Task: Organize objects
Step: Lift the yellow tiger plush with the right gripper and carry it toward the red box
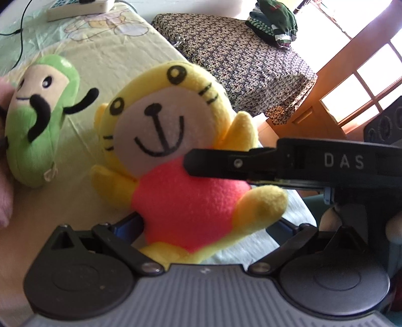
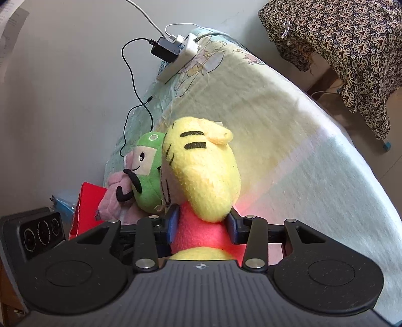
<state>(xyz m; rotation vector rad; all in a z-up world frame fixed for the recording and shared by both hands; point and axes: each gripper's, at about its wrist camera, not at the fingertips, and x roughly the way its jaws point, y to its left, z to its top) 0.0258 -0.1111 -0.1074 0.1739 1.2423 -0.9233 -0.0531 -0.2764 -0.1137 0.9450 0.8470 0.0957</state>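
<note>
A yellow tiger plush (image 1: 181, 181) with a pink-red body fills the middle of the left wrist view. In the right wrist view my right gripper (image 2: 203, 227) is shut on the tiger plush (image 2: 201, 176), its blue pads (image 2: 173, 226) squeezing the red waist. One black finger (image 1: 213, 163) of that gripper crosses the plush's chest. My left gripper (image 1: 203, 223) stands wide, jaws spread on either side of the plush's lower body, which hides the right pad. A green plush (image 1: 37, 125) lies to the left on the bed; the green plush (image 2: 148, 176) sits right beside the tiger's head.
A pale cartoon bedsheet (image 2: 289, 130) covers the bed. A pink plush (image 2: 113, 198) and a red box (image 2: 85, 208) sit behind the green one. A power strip (image 2: 181, 57) with cables lies at the far end. A cloth-covered table (image 1: 238, 63) carries folded clothes (image 1: 273, 20).
</note>
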